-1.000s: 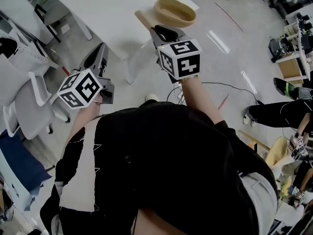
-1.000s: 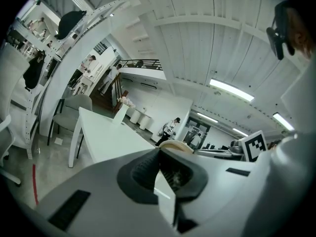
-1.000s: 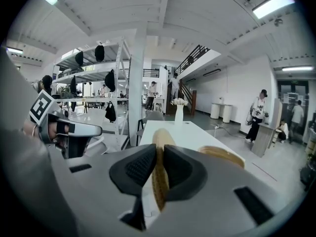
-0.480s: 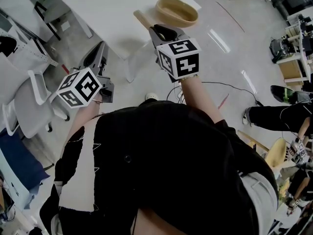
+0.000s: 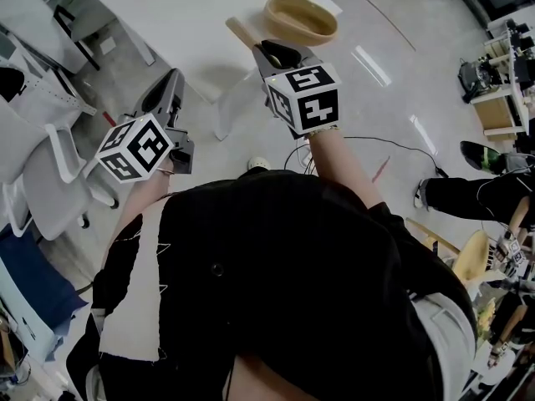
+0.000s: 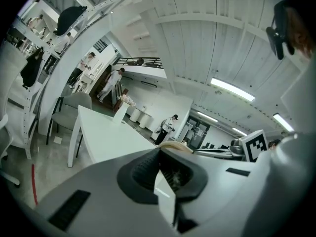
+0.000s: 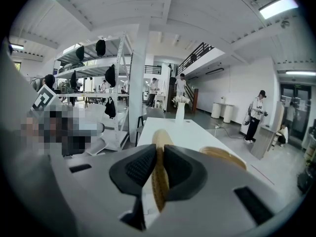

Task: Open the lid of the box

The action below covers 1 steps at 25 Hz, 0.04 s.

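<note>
While one lid point(image 5: 241, 32) is gripped, one box point(image 5: 290, 33)

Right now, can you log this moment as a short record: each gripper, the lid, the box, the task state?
right gripper: jaws shut on the wooden lid, seen edge-on between them
left gripper: jaws together at the tips, nothing between them
box: oval, wooden, open, on the white table
lid and box: apart, lid beside the box
task state: lid already off
</note>
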Tool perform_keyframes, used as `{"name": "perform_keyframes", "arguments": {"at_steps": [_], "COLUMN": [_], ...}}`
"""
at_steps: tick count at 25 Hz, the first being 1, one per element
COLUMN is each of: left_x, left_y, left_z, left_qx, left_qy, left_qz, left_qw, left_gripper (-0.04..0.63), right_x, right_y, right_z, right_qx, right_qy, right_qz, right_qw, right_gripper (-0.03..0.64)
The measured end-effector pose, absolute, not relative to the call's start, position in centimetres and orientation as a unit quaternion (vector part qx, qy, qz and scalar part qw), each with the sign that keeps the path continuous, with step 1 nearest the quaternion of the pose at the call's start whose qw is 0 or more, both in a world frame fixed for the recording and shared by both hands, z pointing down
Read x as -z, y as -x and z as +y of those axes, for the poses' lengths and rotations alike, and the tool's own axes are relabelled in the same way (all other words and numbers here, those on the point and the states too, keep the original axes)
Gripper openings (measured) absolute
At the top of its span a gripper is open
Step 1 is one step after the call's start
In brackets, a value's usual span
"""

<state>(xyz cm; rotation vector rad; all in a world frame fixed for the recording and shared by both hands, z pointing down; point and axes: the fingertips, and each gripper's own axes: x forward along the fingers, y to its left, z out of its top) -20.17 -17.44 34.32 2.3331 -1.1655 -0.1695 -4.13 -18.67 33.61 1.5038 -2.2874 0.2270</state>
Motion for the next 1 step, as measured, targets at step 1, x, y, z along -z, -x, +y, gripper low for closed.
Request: {"name": "perform_keyframes", "arguments": {"at_steps": [1], "left_x": [-34.29], "left_y": [20.17], "left_z": [-17.49], "left_qx": [0.063], "left_qy": [-0.862], "left_qz": [-0.430], "left_qw": [0.260], "left_gripper": [0.009], "right_x": [-33.61], "right_y": [4.15], "right_z": [-18.70], "right_qx": [-0.080], "right_qy": [-0.537], "right_qz": [-0.816], "right_qw": [0.197], "right_gripper": [0.057]}}
